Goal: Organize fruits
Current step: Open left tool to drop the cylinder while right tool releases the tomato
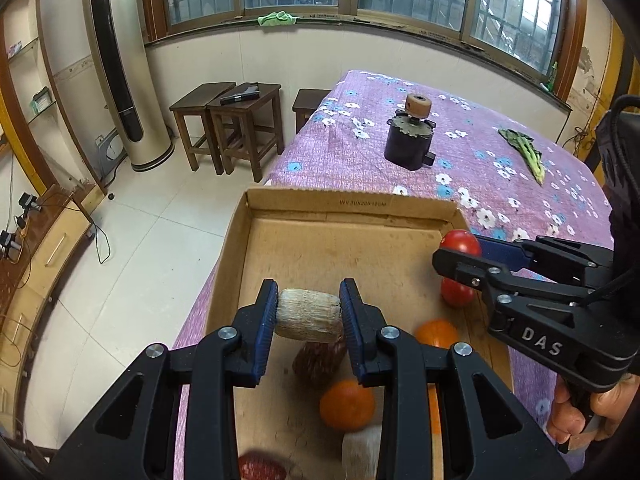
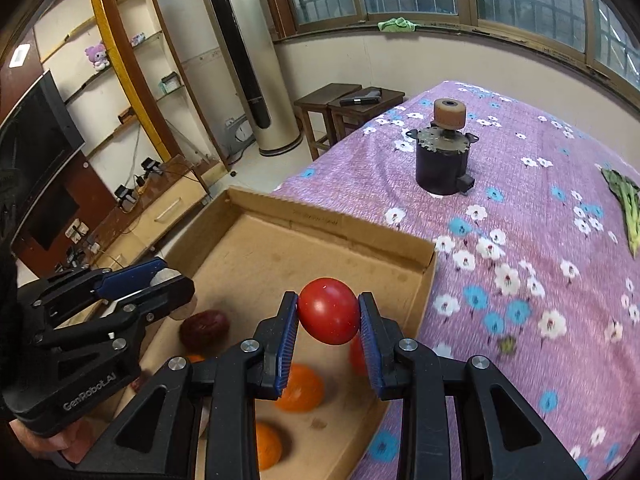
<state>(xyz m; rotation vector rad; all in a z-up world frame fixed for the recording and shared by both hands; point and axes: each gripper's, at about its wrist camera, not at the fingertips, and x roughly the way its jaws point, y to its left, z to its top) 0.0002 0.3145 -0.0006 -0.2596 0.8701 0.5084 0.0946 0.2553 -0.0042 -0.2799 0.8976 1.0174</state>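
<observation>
In the left wrist view my left gripper point(image 1: 309, 300) is shut on a beige, ribbed cylindrical chunk point(image 1: 308, 318) and holds it above the open cardboard box point(image 1: 348, 204). My right gripper point(image 2: 329, 300) is shut on a red tomato point(image 2: 329, 312) over the box's right side. Each gripper shows in the other view: the right gripper point(image 1: 460, 249) with the tomato point(image 1: 460, 240), and the left gripper point(image 2: 174, 276) at the left. On the box floor lie oranges point(image 1: 347, 404) point(image 2: 300, 388), a dark red fruit point(image 2: 204, 328), another tomato point(image 1: 458, 294) and a second beige chunk point(image 1: 360, 452).
The box sits at the near corner of a table under a purple flowered cloth point(image 2: 520, 280). A black motor-like device with a tan wheel point(image 1: 410, 140) stands mid-table, and a green leafy vegetable point(image 1: 524, 152) lies at the right. Wooden stools point(image 1: 240, 120) and tiled floor are to the left.
</observation>
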